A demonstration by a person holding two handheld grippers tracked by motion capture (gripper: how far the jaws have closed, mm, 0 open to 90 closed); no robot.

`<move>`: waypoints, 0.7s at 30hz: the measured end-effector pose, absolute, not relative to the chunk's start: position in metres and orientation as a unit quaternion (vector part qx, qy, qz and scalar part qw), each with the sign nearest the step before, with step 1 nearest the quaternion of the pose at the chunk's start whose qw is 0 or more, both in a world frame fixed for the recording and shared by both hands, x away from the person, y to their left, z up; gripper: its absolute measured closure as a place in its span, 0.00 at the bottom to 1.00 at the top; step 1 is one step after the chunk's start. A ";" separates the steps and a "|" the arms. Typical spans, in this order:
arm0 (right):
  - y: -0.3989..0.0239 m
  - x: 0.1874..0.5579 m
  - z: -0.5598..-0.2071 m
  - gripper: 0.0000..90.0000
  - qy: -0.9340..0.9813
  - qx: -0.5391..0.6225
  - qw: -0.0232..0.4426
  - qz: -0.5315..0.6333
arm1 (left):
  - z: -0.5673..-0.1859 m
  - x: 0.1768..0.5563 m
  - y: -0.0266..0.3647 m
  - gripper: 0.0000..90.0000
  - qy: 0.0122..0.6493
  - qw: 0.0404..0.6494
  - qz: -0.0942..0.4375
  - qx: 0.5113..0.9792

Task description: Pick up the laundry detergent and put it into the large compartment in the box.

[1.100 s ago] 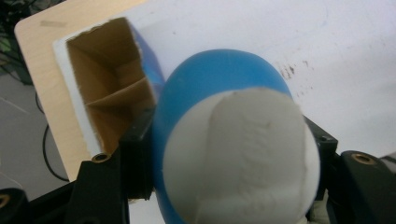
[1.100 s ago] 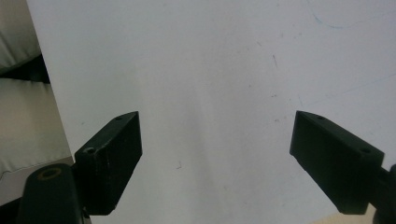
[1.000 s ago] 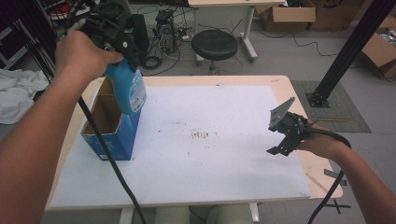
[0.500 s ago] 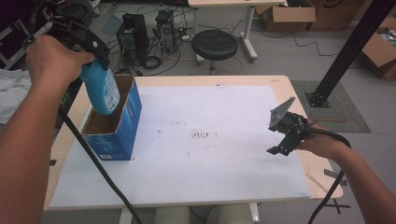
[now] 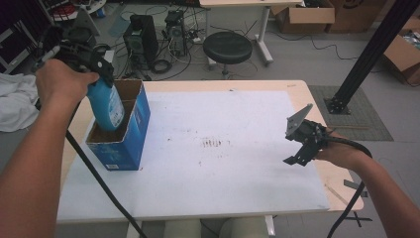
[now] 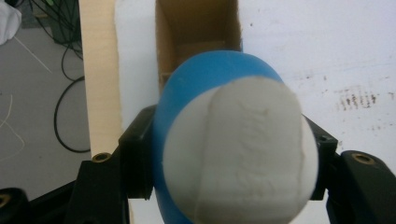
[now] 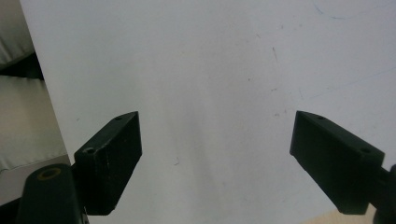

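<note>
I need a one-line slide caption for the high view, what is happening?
Left gripper lowers a blue bottle into an open blue box; right gripper waits open.

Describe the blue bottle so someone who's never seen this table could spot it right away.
Start at the white sheet that covers the wooden table, then go to the open blue cardboard box near its left edge. The blue bottle stands upright in that box, clamped by the left gripper. It is the one rounded, glossy blue thing with a white cap.
</note>
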State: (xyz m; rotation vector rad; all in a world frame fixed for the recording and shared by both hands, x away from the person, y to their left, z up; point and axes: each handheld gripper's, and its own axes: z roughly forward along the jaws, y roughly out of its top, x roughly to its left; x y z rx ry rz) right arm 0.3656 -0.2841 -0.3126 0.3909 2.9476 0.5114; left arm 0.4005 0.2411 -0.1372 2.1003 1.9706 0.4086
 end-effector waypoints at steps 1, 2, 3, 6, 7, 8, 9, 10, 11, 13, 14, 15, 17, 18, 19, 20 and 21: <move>-0.284 0.366 -0.313 0.18 0.975 0.129 0.062 0.169 | -0.142 0.401 0.242 0.42 0.673 0.115 0.138 0.717; -0.285 0.365 -0.314 0.18 0.975 0.131 0.062 0.168 | -0.146 0.401 0.243 0.42 0.673 0.114 0.139 0.718; -0.285 0.365 -0.314 0.18 0.975 0.131 0.062 0.168 | -0.150 0.401 0.244 0.42 0.673 0.115 0.140 0.717; -0.286 0.366 -0.315 0.18 0.975 0.132 0.061 0.168 | -0.164 0.402 0.248 0.42 0.674 0.113 0.141 0.717; -0.287 0.366 -0.315 0.18 0.975 0.133 0.060 0.167 | -0.169 0.402 0.249 0.42 0.675 0.113 0.142 0.715; -0.286 0.366 -0.316 0.18 0.975 0.133 0.060 0.167 | -0.174 0.402 0.250 0.42 0.676 0.112 0.142 0.714; -0.286 0.366 -0.316 0.18 0.975 0.133 0.059 0.166 | -0.179 0.403 0.251 0.42 0.677 0.111 0.142 0.714; -0.286 0.366 -0.316 0.18 0.975 0.133 0.059 0.166 | -0.184 0.403 0.251 0.42 0.676 0.109 0.143 0.714; -0.286 0.366 -0.316 0.18 0.975 0.132 0.059 0.166 | -0.189 0.403 0.252 0.42 0.676 0.109 0.144 0.715; -0.286 0.366 -0.317 0.18 0.976 0.133 0.058 0.165 | -0.199 0.403 0.253 0.42 0.672 0.108 0.144 0.719; -0.287 0.366 -0.317 0.18 0.976 0.134 0.057 0.164 | -0.203 0.404 0.253 0.42 0.672 0.107 0.143 0.719; -0.287 0.366 -0.317 0.18 0.976 0.134 0.058 0.163 | -0.208 0.404 0.253 0.42 0.672 0.106 0.143 0.719; -0.286 0.367 -0.319 0.18 0.976 0.135 0.057 0.163 | -0.216 0.404 0.254 0.42 0.670 0.103 0.142 0.721; -0.286 0.367 -0.319 0.18 0.976 0.135 0.056 0.163 | -0.220 0.405 0.253 0.42 0.670 0.102 0.143 0.721; -0.285 0.367 -0.320 0.18 0.976 0.134 0.055 0.162 | -0.224 0.405 0.253 0.42 0.669 0.100 0.143 0.722; -0.285 0.367 -0.320 0.18 0.976 0.134 0.055 0.162 | -0.228 0.405 0.253 0.42 0.668 0.098 0.142 0.724; -0.285 0.367 -0.320 0.18 0.976 0.133 0.055 0.162 | -0.232 0.405 0.253 0.42 0.667 0.096 0.140 0.726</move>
